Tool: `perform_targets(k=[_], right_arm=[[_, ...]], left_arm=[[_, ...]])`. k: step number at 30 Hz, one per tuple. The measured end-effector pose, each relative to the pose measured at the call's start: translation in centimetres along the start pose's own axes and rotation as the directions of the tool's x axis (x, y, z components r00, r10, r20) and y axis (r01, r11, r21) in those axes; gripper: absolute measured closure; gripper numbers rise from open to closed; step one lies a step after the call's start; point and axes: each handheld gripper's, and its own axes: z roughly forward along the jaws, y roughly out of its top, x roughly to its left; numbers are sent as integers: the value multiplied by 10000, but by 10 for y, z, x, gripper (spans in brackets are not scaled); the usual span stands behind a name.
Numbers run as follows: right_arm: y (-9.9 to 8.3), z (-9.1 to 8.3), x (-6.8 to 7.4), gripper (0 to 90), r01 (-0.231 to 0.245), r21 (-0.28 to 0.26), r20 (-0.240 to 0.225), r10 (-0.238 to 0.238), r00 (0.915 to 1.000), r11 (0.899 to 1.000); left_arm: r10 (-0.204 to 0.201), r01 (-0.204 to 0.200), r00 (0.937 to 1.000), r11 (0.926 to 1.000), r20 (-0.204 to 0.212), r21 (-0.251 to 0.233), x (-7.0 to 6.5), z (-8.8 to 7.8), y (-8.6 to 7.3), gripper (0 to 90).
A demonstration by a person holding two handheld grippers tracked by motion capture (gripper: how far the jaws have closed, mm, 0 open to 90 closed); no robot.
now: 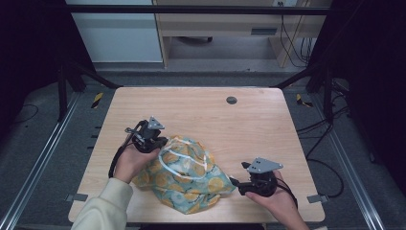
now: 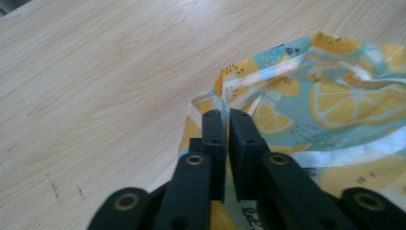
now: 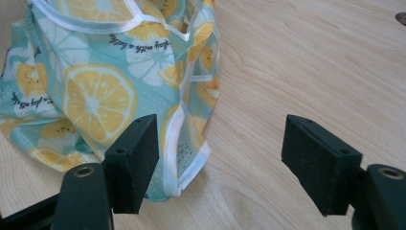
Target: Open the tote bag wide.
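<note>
left gripper has its jaws pressed together on a fold at the edge of the lemon-print cloth, which lies crumpled on the near middle of the wooden table. right gripper sits at the cloth's opposite side with jaws spread wide, a white-trimmed corner lying between them, untouched by the pads. a small dark disc sits far off near the table's back edge.

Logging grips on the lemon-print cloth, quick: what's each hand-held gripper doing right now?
Left hand-held gripper: closed on the edge of the lemon-print cloth.
Right hand-held gripper: open, a cloth corner between its jaws, not pinched.
</note>
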Motion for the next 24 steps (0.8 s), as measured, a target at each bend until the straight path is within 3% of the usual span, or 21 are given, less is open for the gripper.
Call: perform_targets(k=[7, 8, 13, 16, 18, 21, 24], right_arm=[[4, 2, -4, 311, -153, -207, 224, 158, 9996, 9997], [9, 3, -6, 322, -280, -392, 303, 292, 9991, 9988], [29, 10, -8, 386, -424, -781, 158, 438, 9989, 9960], [56, 28, -6, 443, -311, -778, -200, 296, 9994, 9965], [60, 33, -6, 446, -305, -775, -245, 287, 9993, 9965], [75, 55, -4, 454, -421, -567, -615, 386, 9974, 9975], [83, 76, -3, 459, -495, -63, -816, 488, 9955, 9988]], left_arm=[[222, -210, 9995, 9982, 214, -555, -9, -21, -1, 900], [304, -283, 9992, 9965, 262, -781, -13, -29, -3, 900], [463, -427, 9983, 9945, 354, -954, -18, -37, -7, 900], [483, -441, 9981, 9934, 372, -1062, -20, -40, -7, 900], [520, -478, 9981, 9926, 345, -1114, -20, -41, -7, 900], [509, -468, 9982, 9911, 301, -1247, -19, -42, -8, 900], [480, -427, 9983, 9889, 339, -1422, -18, -44, -8, 900]])
